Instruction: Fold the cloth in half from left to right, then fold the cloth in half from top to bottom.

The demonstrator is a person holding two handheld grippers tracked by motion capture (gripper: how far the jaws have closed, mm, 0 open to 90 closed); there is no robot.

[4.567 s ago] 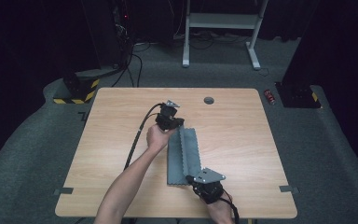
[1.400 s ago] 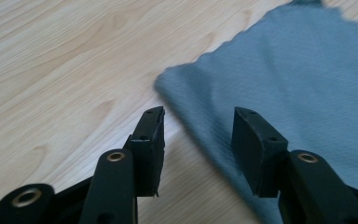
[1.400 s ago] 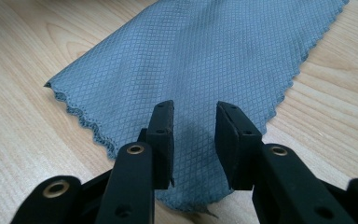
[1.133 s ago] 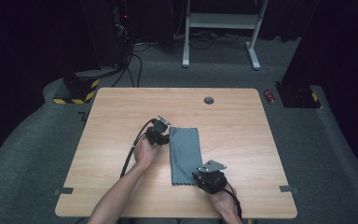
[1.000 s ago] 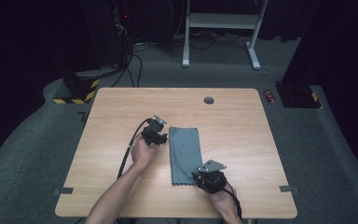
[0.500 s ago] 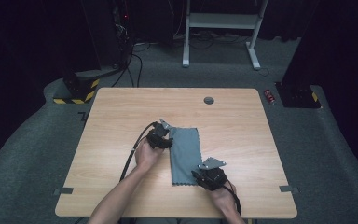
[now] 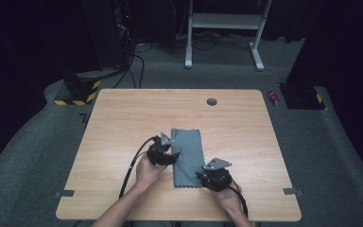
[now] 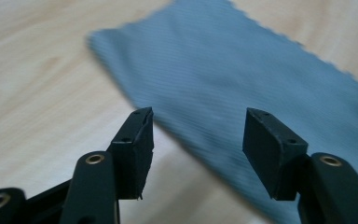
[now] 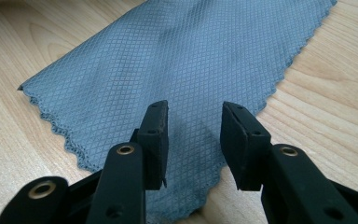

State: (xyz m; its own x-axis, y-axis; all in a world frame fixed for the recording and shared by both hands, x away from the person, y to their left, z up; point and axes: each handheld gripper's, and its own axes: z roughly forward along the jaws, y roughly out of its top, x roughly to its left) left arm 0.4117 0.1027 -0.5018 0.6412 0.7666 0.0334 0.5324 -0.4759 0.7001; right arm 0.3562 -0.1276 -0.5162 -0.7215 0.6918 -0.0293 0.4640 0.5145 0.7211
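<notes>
Cloth (image 7: 186, 156) lies folded flat mid-table. Our left gripper (image 8: 196, 140) has just been opening, nothing between its jaws; our right gripper (image 9: 193, 140) hangs open over the near scalloped hem. Risk, we judge: pinching one layer only, undoing the fold.

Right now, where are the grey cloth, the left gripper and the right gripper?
grey cloth (image 7: 187, 151): high view, middle of its flat surface.
left gripper (image 8: 196, 140): left gripper view, midway between its open fingertips.
right gripper (image 9: 193, 126): right gripper view, midway between its fingertips.
</notes>
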